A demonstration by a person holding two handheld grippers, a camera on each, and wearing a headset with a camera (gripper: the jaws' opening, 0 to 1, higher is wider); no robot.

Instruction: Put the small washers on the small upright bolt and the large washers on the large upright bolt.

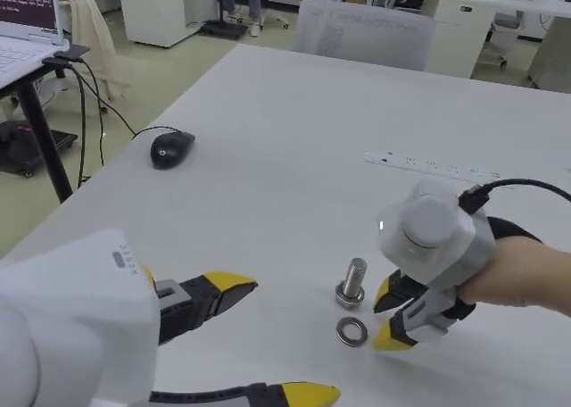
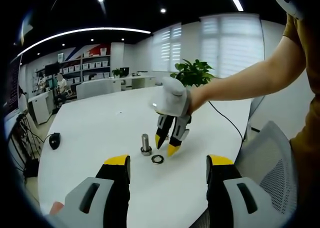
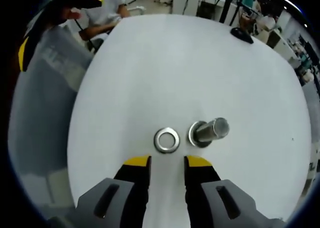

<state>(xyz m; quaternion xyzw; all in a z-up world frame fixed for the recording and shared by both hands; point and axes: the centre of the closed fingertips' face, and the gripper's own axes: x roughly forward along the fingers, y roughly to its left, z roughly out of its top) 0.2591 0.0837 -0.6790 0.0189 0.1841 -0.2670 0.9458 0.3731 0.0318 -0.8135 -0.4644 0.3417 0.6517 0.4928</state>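
Observation:
One upright steel bolt point(image 1: 353, 279) stands on the white table point(image 1: 294, 139) with a metal ring around its base. A loose washer point(image 1: 351, 331) lies flat just in front of it. My right gripper point(image 1: 385, 316) hovers right beside both, its yellow-tipped jaws open and empty. In the right gripper view the washer point(image 3: 166, 140) lies just beyond the right gripper point(image 3: 167, 162), with the bolt point(image 3: 210, 131) to its right. My left gripper point(image 1: 277, 340) is held wide open at the near left, empty. From the left gripper point(image 2: 169, 160), the bolt point(image 2: 145, 143), washer point(image 2: 157, 159) and right gripper point(image 2: 167, 143) lie ahead.
A black mouse point(image 1: 171, 146) with its cable rests at the table's left side. A clear ruler point(image 1: 433, 166) lies at the far right. A grey chair point(image 1: 366, 32) stands beyond the far edge, and a side desk with a laptop point(image 1: 27, 14) is at the left.

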